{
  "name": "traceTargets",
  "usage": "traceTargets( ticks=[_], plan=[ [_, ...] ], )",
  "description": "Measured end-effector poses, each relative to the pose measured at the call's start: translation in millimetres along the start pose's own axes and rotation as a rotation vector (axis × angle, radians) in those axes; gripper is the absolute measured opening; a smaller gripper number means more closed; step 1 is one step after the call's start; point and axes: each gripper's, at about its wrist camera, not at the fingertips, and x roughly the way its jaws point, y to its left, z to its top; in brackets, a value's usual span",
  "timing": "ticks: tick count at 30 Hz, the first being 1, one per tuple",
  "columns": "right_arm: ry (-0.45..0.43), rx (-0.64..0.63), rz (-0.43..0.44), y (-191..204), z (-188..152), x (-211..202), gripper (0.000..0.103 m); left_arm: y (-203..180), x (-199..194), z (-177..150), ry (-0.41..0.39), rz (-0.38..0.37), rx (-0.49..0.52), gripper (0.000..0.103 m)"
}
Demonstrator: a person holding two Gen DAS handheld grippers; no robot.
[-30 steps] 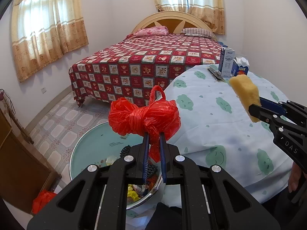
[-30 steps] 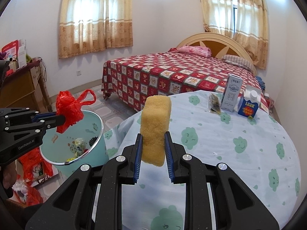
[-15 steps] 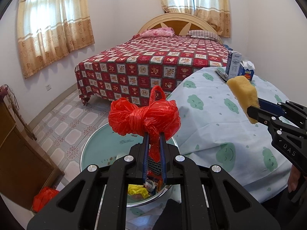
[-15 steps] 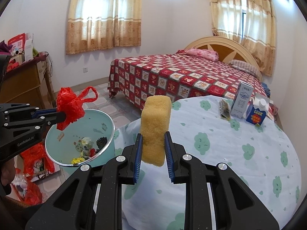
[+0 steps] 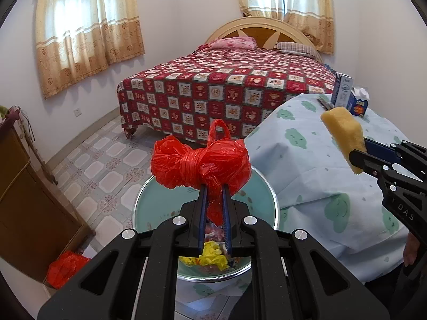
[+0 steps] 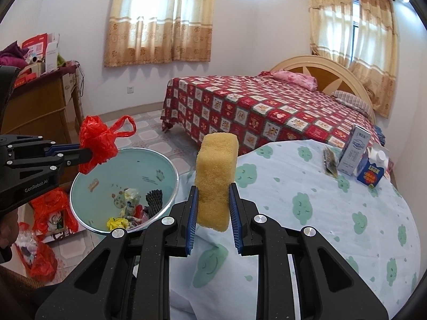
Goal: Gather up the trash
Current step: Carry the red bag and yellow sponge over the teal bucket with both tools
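The landmark is the pale green bin (image 5: 205, 205), standing on the tiled floor right against the hanging edge of the round table's cloud-print cloth (image 6: 333, 213); its shiny rim is fully open upward, and crumpled yellow, white and dark scraps lie at its bottom. The left gripper (image 5: 213, 186) is clamped tight on the tail of a knotted red plastic bag (image 5: 200, 165), which it holds just above the bin's mouth, over the side farthest from the table as the right wrist view shows it, the bag's loop handle sticking up and away. The right gripper (image 6: 213, 202) squeezes a yellow sponge (image 6: 216, 176) upright between its blue pads; it hangs over the table's near edge, just to the table side of the bin's rim, apart from the bag. Beyond the bin, a broad stretch of bare floor tiles runs to the bed with the red patchwork cover (image 5: 226, 90), leaving open room on that side. On the side of the bin away from the table, a wooden cabinet (image 5: 29, 200) stands close, with red bags (image 6: 50, 210) heaped on the floor between it and the bin, so that flank is narrow. Far across the table from the bin, near its opposite edge, a tall white carton (image 6: 356, 149), a blue carton (image 6: 372, 170) and a flat dark packet (image 6: 329, 162) stand together, well apart from both grippers. A hand (image 5: 412, 250) shows under the right gripper at the picture's edge.
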Motion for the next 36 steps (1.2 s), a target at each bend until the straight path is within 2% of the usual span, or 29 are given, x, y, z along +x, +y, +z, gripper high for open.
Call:
traceTargets(
  ticks=[36],
  plan=[
    [0.014, -0.082, 0.088, 44, 25, 32, 0.023, 56, -2, -7, -0.007, 0.085, -0.1, 0.011]
  ],
)
